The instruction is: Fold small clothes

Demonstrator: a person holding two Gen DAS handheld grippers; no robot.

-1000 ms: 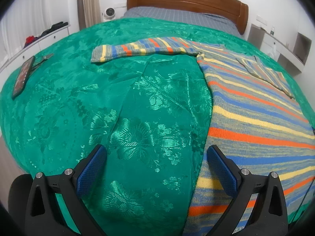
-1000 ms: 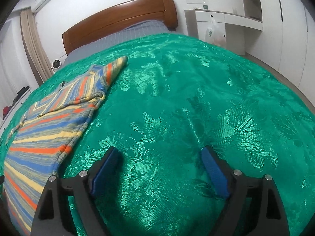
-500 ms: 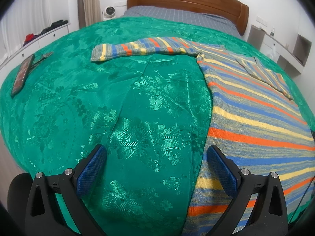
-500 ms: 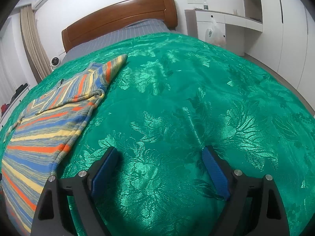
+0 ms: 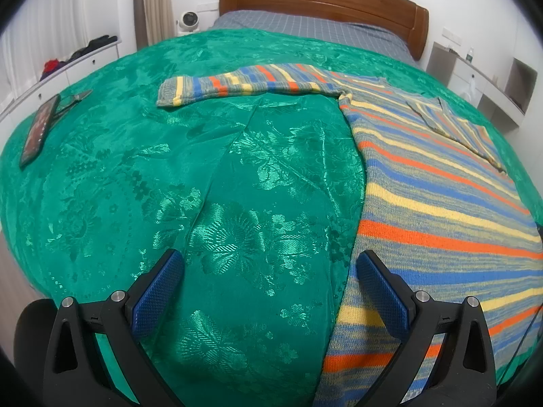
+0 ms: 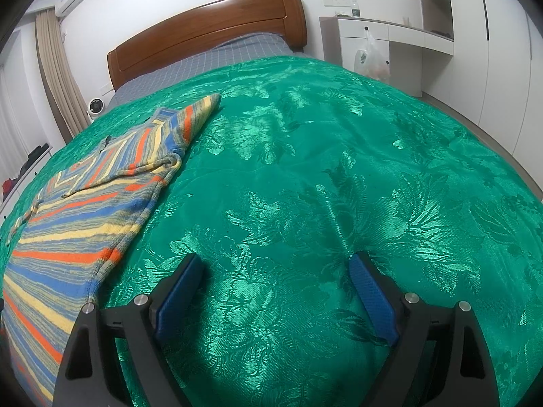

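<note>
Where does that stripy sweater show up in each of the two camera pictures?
Left wrist view: the striped sweater fills the right side, one sleeve stretched leftward.
Right wrist view: the sweater lies at the left edge.
Shared landmark: the wooden headboard at the back.

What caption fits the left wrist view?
Open left gripper above green brocade bedspread, beside flat striped knit sweater.

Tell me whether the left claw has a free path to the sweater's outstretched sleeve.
Probably yes. The left claw is open and holds nothing, and only bare green bedspread lies between it and the sleeve, which lies flat farther up the bed. Whether it is near enough is unclear.
</note>
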